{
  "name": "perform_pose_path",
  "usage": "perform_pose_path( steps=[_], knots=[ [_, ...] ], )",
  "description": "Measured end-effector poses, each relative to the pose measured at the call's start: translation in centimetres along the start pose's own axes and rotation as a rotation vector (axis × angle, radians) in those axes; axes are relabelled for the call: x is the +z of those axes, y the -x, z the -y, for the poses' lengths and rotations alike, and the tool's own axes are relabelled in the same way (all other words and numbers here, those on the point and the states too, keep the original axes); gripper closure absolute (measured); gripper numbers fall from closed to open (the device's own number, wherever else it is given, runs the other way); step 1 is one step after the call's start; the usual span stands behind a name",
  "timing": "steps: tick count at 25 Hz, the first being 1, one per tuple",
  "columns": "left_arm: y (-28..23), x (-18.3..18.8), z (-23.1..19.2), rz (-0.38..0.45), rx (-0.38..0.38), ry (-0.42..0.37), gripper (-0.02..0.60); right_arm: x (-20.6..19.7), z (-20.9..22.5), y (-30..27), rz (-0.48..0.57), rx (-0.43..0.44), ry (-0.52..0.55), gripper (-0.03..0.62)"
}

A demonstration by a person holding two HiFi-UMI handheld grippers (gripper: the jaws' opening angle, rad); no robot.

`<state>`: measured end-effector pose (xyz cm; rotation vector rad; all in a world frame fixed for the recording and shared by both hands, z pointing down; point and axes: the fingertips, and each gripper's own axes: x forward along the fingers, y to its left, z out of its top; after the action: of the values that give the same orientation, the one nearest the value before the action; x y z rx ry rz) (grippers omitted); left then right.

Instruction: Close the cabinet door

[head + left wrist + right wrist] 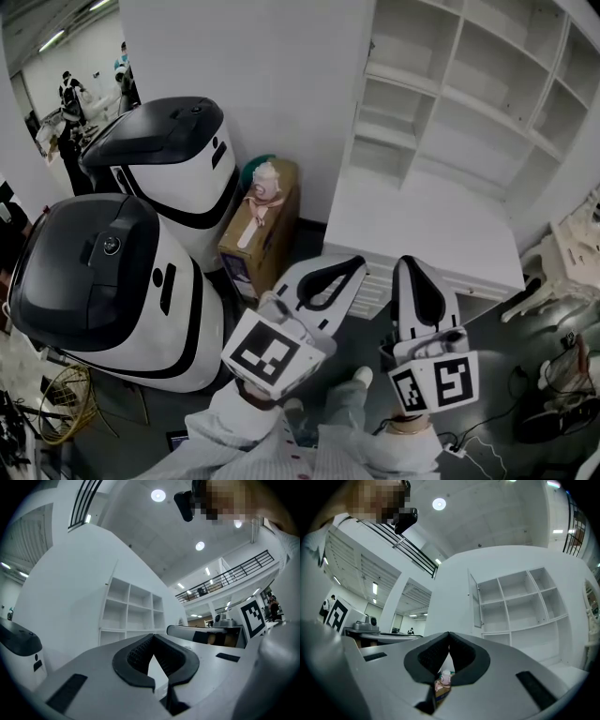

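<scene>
Door (476,603) of cabinet (515,606) stands open; both my jaws closed, holding nothing.
Right gripper (449,635): press the door's free edge flat, push steadily.

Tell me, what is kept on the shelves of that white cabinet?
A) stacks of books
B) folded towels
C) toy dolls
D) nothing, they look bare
D: every compartment of the white cabinet that shows in the head view and in both gripper views is bare.
</scene>
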<state>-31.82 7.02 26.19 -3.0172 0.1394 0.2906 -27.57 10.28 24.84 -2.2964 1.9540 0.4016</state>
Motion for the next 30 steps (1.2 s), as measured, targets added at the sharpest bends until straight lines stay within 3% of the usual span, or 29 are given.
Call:
perform_pose_path(
  steps=[8,17,30],
  knots=[
    [-5.3,-1.9,-1.5,-0.021,0.036,-0.009,0.571,-1.8,4.8,-2.8,0.004,0.035,-0.036,0.582],
    [-16.2,-2.6,-3.5,-0.026,0.097,-0.049,0.571,-2.9,13.4,-7.6,0.008,0.133,-0.042,0.582],
    [-27.8,-3.7,-2.2,-0.019,0.227,-0.079,0.571,-2.6,25.7,-8.9,0.033,0.245,-0.024,0.582]
  ],
)
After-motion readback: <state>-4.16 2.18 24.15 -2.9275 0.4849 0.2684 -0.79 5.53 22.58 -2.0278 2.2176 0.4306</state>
